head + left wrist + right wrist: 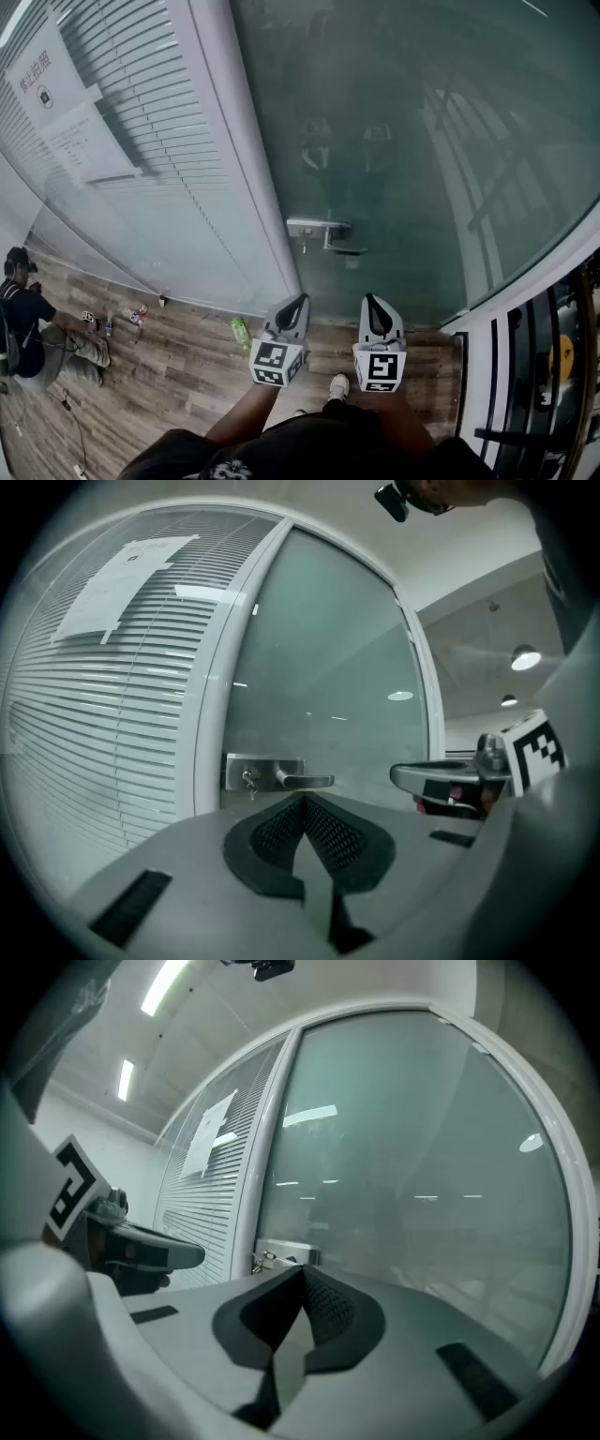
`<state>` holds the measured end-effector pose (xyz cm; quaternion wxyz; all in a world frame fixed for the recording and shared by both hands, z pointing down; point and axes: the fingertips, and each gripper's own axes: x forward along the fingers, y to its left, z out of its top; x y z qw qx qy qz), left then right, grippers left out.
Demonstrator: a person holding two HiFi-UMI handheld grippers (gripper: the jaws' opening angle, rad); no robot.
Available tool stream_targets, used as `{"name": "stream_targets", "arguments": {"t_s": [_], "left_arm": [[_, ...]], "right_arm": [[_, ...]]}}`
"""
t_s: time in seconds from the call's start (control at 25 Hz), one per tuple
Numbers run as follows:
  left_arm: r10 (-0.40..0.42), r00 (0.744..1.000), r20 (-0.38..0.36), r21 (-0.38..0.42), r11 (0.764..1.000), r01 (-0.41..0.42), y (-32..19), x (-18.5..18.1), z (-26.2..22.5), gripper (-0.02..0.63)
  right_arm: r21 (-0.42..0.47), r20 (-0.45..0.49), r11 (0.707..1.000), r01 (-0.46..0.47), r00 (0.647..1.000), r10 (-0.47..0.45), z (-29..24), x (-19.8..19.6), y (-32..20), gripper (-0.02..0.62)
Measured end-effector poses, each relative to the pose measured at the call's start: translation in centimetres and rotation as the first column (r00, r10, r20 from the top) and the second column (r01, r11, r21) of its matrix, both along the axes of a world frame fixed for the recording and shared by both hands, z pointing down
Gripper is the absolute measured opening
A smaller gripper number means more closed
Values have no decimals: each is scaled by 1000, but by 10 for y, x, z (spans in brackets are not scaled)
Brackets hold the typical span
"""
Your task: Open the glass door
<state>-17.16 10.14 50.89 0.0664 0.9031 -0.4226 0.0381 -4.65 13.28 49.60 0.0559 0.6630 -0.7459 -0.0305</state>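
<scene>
Facing the door [441,131], the left gripper [297,304] and right gripper [370,302] hang short of it, jaws pressed together and empty, likely lining up an approach. The handle [323,232] sits at their twelve o'clock, untouched.

This looks like an office: frosted glass door [403,131], slatted blinds [159,122], posted notices [37,80], plank floor [187,375].

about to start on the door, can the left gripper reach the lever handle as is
Probably yes: nothing stands between the left gripper and the lever handle, just ahead of its tips on the glass door. Its jaws are shut, so they must open to grip it.
</scene>
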Motion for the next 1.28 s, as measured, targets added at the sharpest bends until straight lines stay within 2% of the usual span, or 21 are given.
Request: {"name": "stream_targets", "arguments": {"t_s": [0.28,0.48,0.52,0.64,0.72,0.8,0.88,1.04,1.12,1.2,1.28], "left_arm": [[-60,997,37,-20,998,61,-42,7,10,6],[-91,994,57,-61,994,95,-54,6,20,6],[-89,993,72,-54,994,93,-56,6,23,6],[-51,988,144,49,998,45,-66,13,26,6],[-23,987,158,64,998,13,-73,16,29,6],[-15,988,152,51,999,8,-81,14,32,6],[-9,989,145,31,999,5,-88,12,37,6],[24,992,121,6,1000,-24,-94,23,48,6],[44,993,109,-3,999,-44,-95,31,54,6],[61,992,108,-7,998,-60,-98,35,59,6],[77,991,107,-7,997,-76,-101,37,62,6]], "right_arm": [[-17,-82,989,145,986,-146,-5,-4,-47,17],[-67,-185,966,251,948,-259,-8,-15,-67,18],[-75,-192,961,267,941,-277,-8,-17,-71,20],[-99,-228,949,301,921,-316,-3,-19,-86,23],[-133,-293,940,315,893,-341,-3,-22,-96,70],[-173,-378,927,333,847,-375,-3,-28,-108,109],[-225,-465,908,353,780,-418,1,-37,-120,125],[-364,-597,845,391,598,-534,22,-45,-136,146],[-421,-636,825,376,526,-564,34,-41,-139,147],[-474,-652,810,345,481,-586,48,-37,-144,147],[-518,-653,792,322,450,-610,58,-35,-148,146]]}}
